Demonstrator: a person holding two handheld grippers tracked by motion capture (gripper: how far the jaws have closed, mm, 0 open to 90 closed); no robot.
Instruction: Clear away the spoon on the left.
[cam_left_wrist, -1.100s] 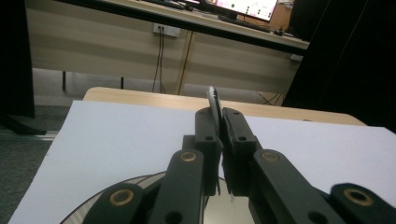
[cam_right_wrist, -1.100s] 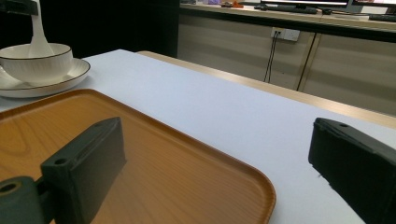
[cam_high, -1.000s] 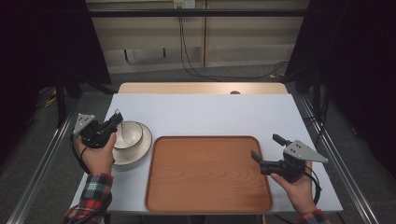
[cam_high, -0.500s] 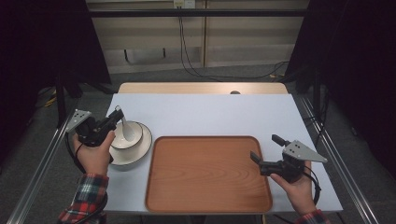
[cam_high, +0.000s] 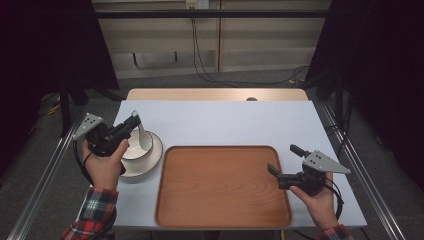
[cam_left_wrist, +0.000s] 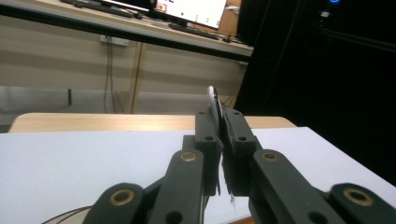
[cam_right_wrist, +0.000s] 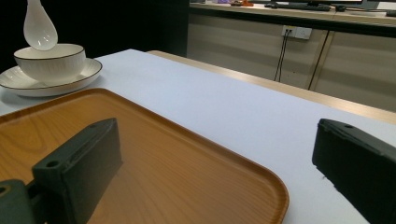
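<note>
Your left tool (cam_high: 131, 124) is pinched shut on the handle of a white ceramic soup spoon (cam_high: 141, 135). The spoon hangs handle-up, its rounded end just over the white bowl (cam_high: 135, 149), which sits on a white plate (cam_high: 150, 162) at the left of the tabletop (cam_high: 225, 122). In the left gripper view the handle's thin edge (cam_left_wrist: 214, 100) stands up between the two pressed-together jaws. From the right gripper view the spoon's end (cam_right_wrist: 40, 29) shows at the bowl's rim (cam_right_wrist: 49, 50); whether it touches the rim cannot be told.

Your right tool (cam_high: 285, 162) stands spread wide and empty over the right edge of the wooden tray (cam_high: 222, 185), which carries nothing.

Handling assessment: the spoon appears glazed, so judge it light, rigid, slippery and liable to chip. The grip sits high on the handle, so the heavier end may swing or pivot between the pads. Hold firm pressure and move slowly. Keep it clear of the bowl's rim, as ceramic against ceramic is the likeliest damage point. The bowl rests loose on its plate and may slide if knocked.
</note>
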